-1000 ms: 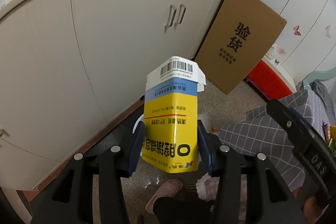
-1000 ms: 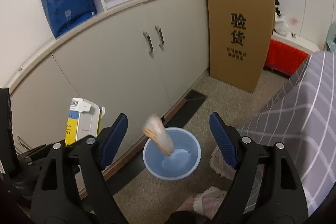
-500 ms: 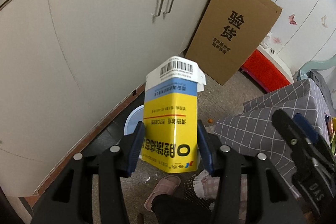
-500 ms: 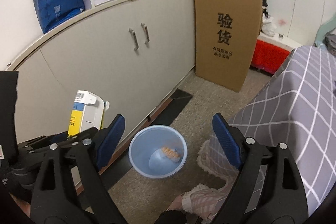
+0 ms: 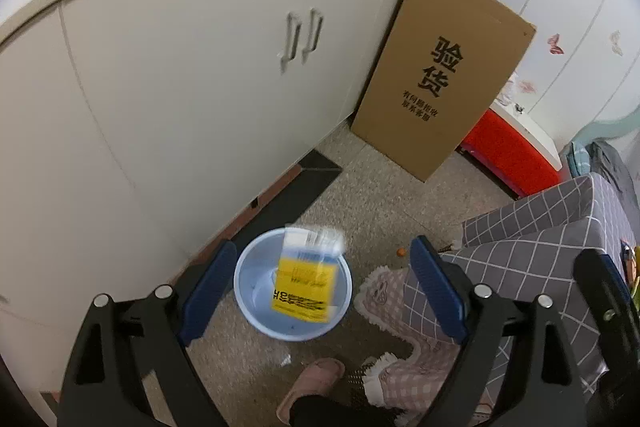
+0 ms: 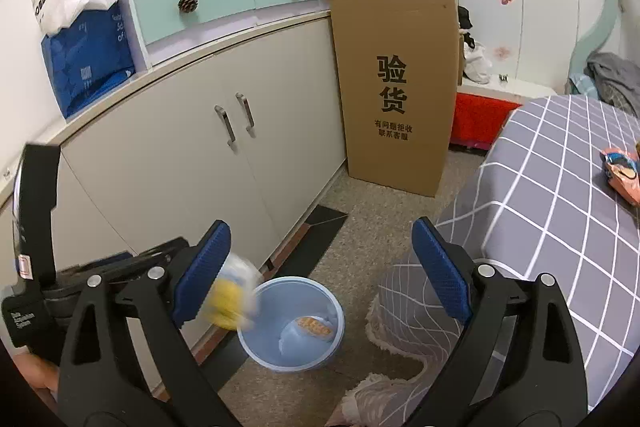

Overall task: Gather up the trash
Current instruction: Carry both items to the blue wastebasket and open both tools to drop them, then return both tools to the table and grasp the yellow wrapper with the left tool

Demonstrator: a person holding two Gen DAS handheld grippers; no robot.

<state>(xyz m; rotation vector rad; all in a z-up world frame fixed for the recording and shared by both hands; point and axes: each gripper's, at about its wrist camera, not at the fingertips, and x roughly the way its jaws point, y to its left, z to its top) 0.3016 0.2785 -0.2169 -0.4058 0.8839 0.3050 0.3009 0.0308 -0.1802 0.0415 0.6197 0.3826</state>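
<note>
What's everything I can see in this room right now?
Bucket: one, pale blue, on the floor by the cabinet.
Carton: one, yellow and blue, blurred, dropping into the bucket.
Snack wrapper: one, orange, inside the bucket.
Cabinet: one, beige, along the wall.
Cardboard box: one, brown, leaning at the cabinet's end.
Bedspread: one, grey checked.
Packet: one, orange, on the bedspread.
Slipper: one, pink, on the person's foot.
Left claw: jaws just opened, nothing gripped.
Right claw: open, empty.

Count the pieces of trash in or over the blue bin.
2: a blurred yellow box mid-air above the blue bin, and an orange wrapper lying on its bottom. More may be hidden behind the box.
</note>
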